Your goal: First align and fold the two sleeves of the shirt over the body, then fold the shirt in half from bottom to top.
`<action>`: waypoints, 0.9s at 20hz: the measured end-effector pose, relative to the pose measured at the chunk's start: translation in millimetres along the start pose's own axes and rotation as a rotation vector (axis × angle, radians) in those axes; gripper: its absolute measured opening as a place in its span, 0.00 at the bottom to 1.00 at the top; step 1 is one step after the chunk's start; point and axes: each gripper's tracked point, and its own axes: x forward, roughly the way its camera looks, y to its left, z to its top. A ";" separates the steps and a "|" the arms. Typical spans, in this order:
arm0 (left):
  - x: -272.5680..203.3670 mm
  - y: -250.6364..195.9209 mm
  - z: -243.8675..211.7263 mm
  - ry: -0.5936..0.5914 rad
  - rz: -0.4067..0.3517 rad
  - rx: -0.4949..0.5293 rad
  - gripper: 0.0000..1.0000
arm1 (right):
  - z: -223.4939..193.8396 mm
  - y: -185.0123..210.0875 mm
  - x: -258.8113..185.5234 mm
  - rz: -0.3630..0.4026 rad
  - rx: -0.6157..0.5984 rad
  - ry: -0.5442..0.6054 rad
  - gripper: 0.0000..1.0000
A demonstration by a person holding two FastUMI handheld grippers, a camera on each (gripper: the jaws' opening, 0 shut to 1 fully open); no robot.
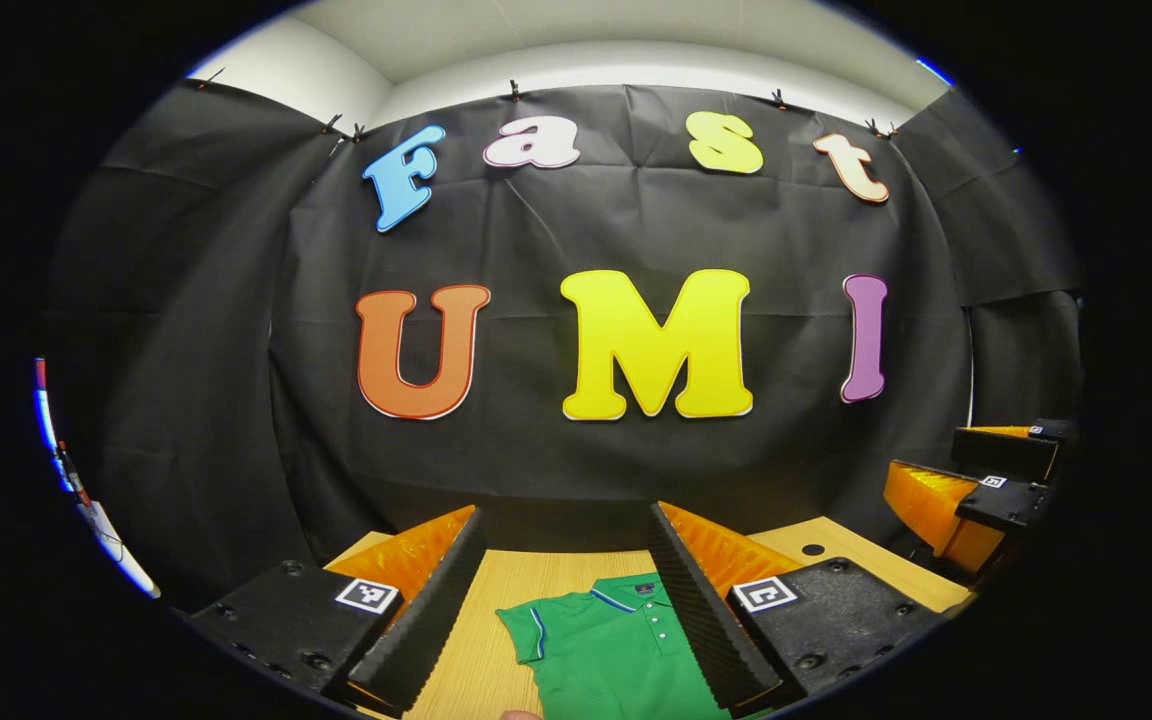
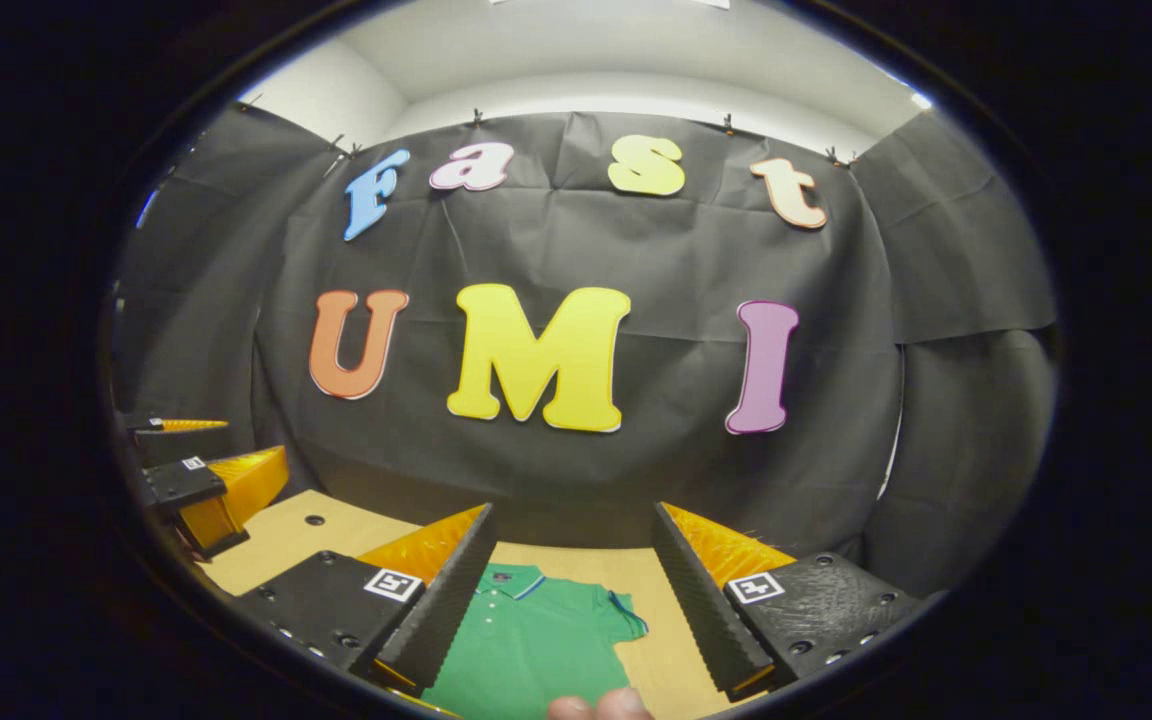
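Two short sleeves stick out from a green polo shirt (image 1: 606, 640) that lies flat, collar toward the booth's cloth wall, on the wooden table (image 1: 496, 590); both sleeves look unfolded, so I judge the first fold is not yet done. Being thin knit fabric, the shirt should be light, soft and limp, likely to sag and crease when lifted and to slide a little on the smooth tabletop, so a firm pinch at the sleeve hem, with the cuff edge between the pads, seems the sensible hold, and later the bottom hem corners, which lie beyond the lower edge of both views. In the left gripper view the left gripper (image 1: 566, 600) hangs above the table with its jaws spread wide and nothing between them, the shirt's own-right sleeve and collar framed in the gap. In the right gripper view the right gripper (image 2: 571, 600) is likewise wide apart and unloaded, held above the other sleeve. Each gripper points level toward the wall, tilted only slightly downward, the two side by side. A fingertip (image 2: 601, 705) peeks in at the bottom edge.
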 end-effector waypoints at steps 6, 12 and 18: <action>8.7 -2.5 0.4 -0.001 0.001 0.012 1.00 | -14.0 -17.9 17.8 -0.014 -0.006 0.052 0.96; 16.5 -12.9 -2.7 0.010 0.015 0.011 1.00 | -66.8 -43.6 57.4 0.028 -0.028 0.174 0.97; 26.2 -21.4 2.9 0.005 0.055 0.030 1.00 | -164.5 -87.4 128.0 0.056 -0.056 0.358 0.95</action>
